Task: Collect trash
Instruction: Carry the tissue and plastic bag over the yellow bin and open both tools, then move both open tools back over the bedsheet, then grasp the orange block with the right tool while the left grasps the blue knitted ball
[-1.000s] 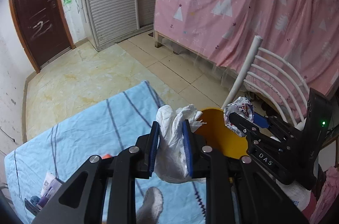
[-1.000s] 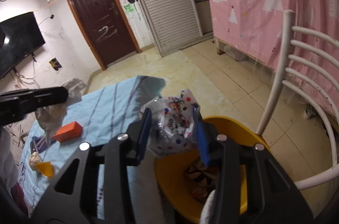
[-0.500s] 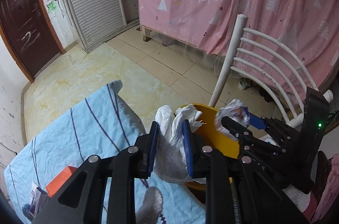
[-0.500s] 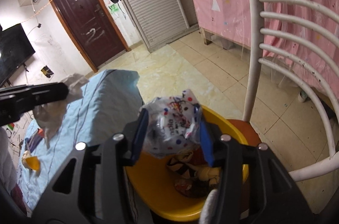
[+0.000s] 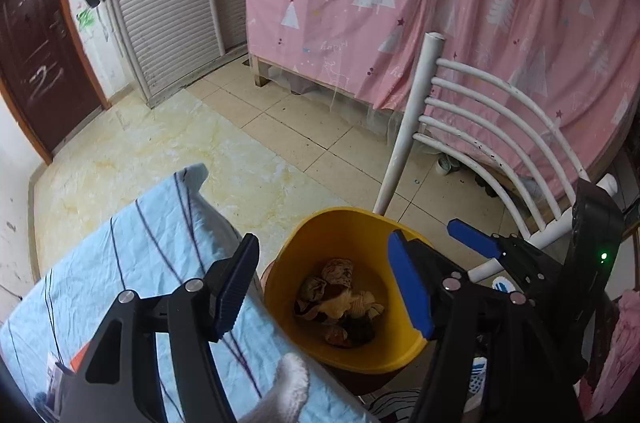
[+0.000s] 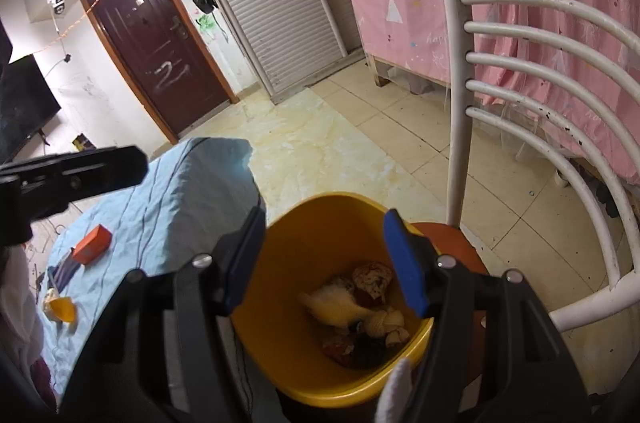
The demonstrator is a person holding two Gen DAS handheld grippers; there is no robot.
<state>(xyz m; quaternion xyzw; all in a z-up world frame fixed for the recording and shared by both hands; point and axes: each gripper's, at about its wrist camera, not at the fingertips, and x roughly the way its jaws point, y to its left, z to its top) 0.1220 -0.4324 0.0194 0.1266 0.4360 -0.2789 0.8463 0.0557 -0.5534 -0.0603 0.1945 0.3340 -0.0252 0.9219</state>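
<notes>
Item: disposal step, both loads let go over the bin. Blue striped tablecloth, covering the table and reaching to the near side of the bin; still carrying an orange box, a yellow scrap and a dark flat packet, judged to be the remaining trash. White slatted chair, its reddish seat bearing the bin; the back rails stand just beyond the bin, so any withdrawal is best made upward and toward the table, not outward. Yellow bin, upright, mouth open, crumpled wrappers and paper heaped at its bottom; the dropped pieces cannot be told apart from the rest. Left gripper, jaws just been opening, now spread with nothing between them, poised over the bin's table-side rim. Right gripper, jaws likewise just been opening, parted and empty, centred over the bin mouth. Handling note: confirm nothing clings to the blue pads, lift both tools clear of the rim before swinging, keep the two grippers apart as they sit close side by side, then return for the tabletop pieces, orange box first as the largest.
</notes>
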